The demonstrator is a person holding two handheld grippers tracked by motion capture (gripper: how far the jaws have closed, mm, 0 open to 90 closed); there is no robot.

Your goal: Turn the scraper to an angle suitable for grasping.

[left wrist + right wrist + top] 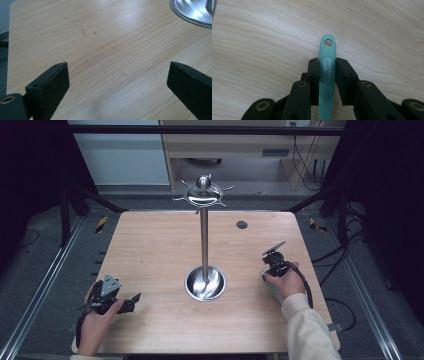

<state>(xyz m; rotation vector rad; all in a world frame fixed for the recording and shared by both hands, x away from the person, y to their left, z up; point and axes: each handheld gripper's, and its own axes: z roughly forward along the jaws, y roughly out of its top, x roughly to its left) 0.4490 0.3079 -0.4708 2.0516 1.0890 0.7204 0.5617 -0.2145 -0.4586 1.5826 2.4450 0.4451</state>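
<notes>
A pale wood-grain surface with rounded corners is seen from the high view, matt and finely lined. At its near left corner the left gripper is held in a hand, a grey three-cornered plate on top of it. In the left gripper view its two black, blocky jaws are spread wide apart, released, with nothing between them but bare wood; a few faint scuff marks are made out on the grain there, which the high view does not resolve.

In the middle of the surface a polished steel stand is placed: a shallow, round, mirror-bright dish base, a slim upright pole, and at the top a disc with curved hooks around it and a ball knob. A curved edge of the dish base is caught in the far right corner of the left gripper view.

A small dark round disc is set into the surface at the far right.

At the near right the right gripper is held in a hand with a cream sleeve. In the right gripper view the jaws are clenched on a smooth mint-green plastic handle, flat and narrow, with a rounded end pierced by a hole and a pale oval label. It is held just above the wood. In the high view a sliver of it is glimpsed under the hand.
</notes>
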